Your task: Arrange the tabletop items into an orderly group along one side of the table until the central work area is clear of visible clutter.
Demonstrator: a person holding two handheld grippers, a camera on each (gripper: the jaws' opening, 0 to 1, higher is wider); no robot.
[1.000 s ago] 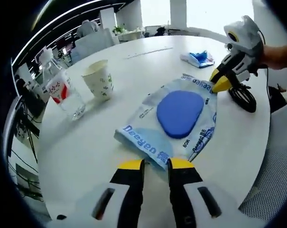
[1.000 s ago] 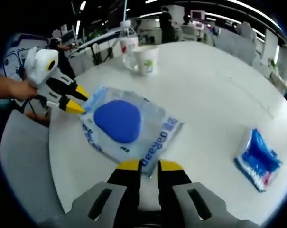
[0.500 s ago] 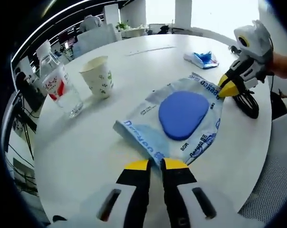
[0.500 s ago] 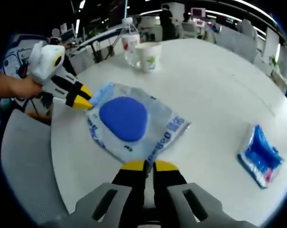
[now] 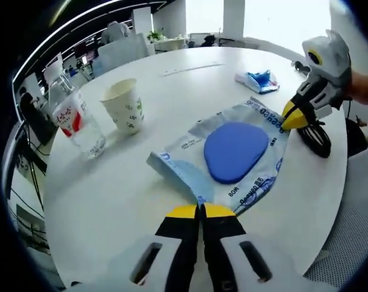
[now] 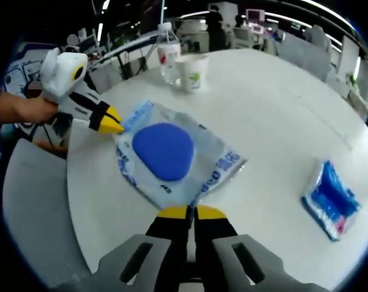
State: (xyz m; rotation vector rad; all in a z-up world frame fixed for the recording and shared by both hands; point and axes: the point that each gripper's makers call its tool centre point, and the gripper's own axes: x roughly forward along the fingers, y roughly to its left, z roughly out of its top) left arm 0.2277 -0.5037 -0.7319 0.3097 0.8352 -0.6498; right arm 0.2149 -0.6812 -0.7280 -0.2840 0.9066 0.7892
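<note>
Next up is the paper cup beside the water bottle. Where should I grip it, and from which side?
Take the paper cup by its upper wall just under the rim, coming from the open table side facing the wipes pack, probably with the left gripper. It stands upright with its mouth open, and the water bottle stands close on the opposite side, which blocks that approach.
</note>
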